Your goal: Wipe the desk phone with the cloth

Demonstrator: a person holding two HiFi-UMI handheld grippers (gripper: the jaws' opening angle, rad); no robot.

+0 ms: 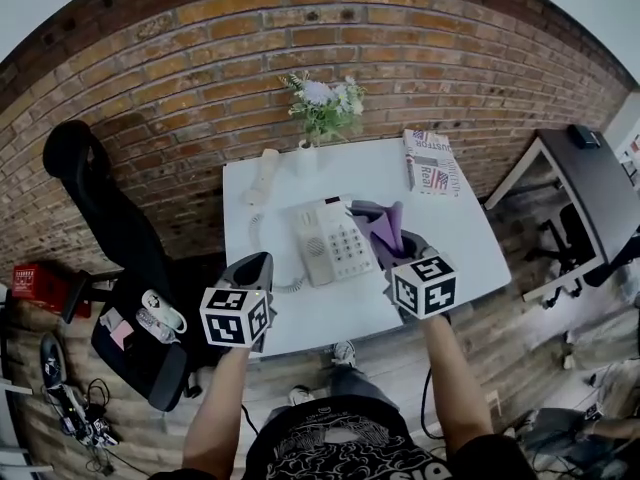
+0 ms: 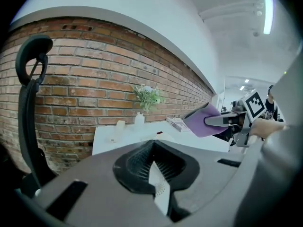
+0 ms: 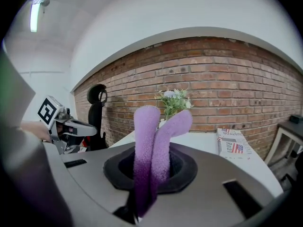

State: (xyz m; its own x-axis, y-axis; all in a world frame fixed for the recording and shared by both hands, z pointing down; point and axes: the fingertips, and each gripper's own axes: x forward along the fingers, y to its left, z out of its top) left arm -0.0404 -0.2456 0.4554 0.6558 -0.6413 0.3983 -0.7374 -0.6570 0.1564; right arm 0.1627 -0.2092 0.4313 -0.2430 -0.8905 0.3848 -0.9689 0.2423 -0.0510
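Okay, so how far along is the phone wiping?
Done: handset lies off the phone base; right claw clamps the purple cloth. In hand: cloth poised at the base's right edge. Remaining: the wiping itself, as far as shows; left claw shut, empty.

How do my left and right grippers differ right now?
The right gripper clamps the purple cloth in its fingers; the left gripper holds nothing, fingers together. The right one hangs just right of the desk phone; the left one hangs to the phone's left. Both are over the table, pointing toward the brick wall.
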